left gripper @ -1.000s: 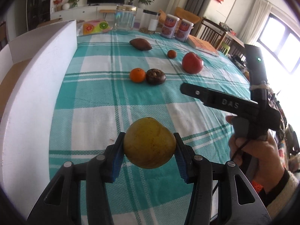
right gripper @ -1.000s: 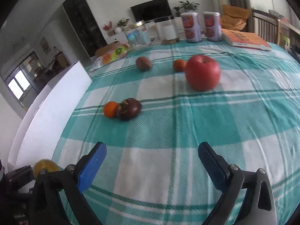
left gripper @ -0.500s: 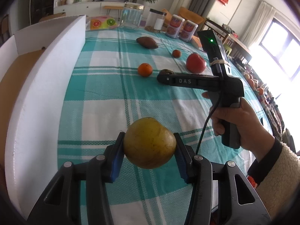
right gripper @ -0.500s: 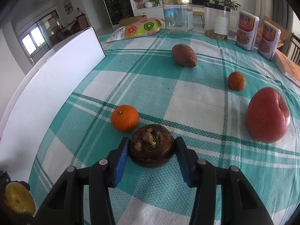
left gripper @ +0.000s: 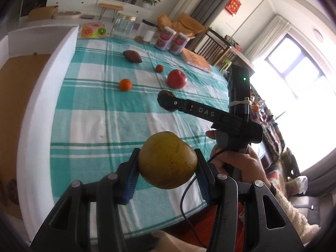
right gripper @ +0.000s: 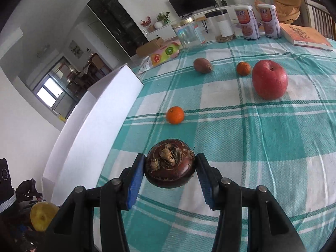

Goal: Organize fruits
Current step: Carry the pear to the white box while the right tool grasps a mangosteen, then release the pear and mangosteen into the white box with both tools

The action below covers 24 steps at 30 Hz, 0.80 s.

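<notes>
1. A second ago the right gripper (right gripper: pixel 170 166) stood wide over bare cloth; now its jaws are clamped on a dark brown round fruit (right gripper: pixel 170 163), which sits between the blue pads (right gripper: pixel 136 180) and looks raised off the counter (right gripper: pixel 262 138).
2. That fruit lay beside the small orange (right gripper: pixel 175 115) before; the orange now sits alone on the checked cloth.
3. The left gripper (left gripper: pixel 168 178) has risen with its load: the jaws stay pressed on both sides of a yellow pear (left gripper: pixel 167 160), held in the air over the near edge of the counter.
4. Both grippers therefore carry a fruit at once, and the white box (left gripper: pixel 42 109) along the left side is the likely place for them; its brown floor shows to the far left of the left wrist view.
5. Still to be sorted, by the look of it: the red apple (right gripper: pixel 269 79), the far small orange (right gripper: pixel 243 68), the near orange and a brown oval fruit (right gripper: pixel 202 65), all well apart on the cloth.
6. Jars, tins and a book stand at the far edge, clear of the fruit.
</notes>
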{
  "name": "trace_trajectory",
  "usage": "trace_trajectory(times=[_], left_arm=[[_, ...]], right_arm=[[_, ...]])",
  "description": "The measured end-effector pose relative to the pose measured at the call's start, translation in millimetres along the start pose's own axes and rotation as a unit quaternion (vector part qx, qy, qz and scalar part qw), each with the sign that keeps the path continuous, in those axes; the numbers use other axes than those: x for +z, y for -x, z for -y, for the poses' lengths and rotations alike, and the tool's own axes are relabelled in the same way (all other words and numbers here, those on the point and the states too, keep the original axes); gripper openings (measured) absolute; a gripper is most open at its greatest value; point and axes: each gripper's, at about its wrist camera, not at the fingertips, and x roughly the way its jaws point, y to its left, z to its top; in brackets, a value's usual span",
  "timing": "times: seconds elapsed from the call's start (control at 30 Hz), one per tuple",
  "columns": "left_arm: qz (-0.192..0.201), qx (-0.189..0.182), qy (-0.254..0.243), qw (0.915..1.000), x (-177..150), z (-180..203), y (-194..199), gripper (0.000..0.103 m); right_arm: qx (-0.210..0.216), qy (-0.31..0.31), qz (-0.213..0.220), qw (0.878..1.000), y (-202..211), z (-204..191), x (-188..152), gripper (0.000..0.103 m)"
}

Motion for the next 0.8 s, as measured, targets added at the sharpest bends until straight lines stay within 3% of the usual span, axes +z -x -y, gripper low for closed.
trace_trajectory(times=[0.1, 0.2, 0.37, 0.47, 0.53, 0.67, 0.8], left_arm=[[0.034, 0.012, 0.021, 0.9991, 7, -16, 39, 0.051], [0.072, 0.054, 0.050, 0.9947, 13, -49, 76, 0.051], [0.112, 0.166, 0.113, 0.9732, 10, -125, 116, 0.051], [0.110, 0.246, 0.138, 0.9531, 0, -167, 123, 0.051], [0.103, 0.280, 0.159, 0.9413, -10, -191, 126, 0.051], [0.088, 0.318, 0.191, 0.9245, -29, -222, 126, 0.051], [0.078, 0.344, 0.192, 0.9157, -38, -229, 120, 0.053]], right_arm=[[0.043, 0.027, 0.013, 0.999, 9, -49, 11, 0.049], [0.091, 0.061, 0.008, 0.994, 5, -108, 16, 0.049], [0.156, 0.115, -0.039, 0.980, -31, -202, 8, 0.049], [0.163, 0.151, -0.068, 0.973, -61, -247, -3, 0.049], [0.167, 0.167, -0.089, 0.968, -83, -268, -13, 0.049], [0.161, 0.185, -0.122, 0.962, -119, -293, -29, 0.049], [0.144, 0.192, -0.138, 0.961, -142, -305, -39, 0.050]])
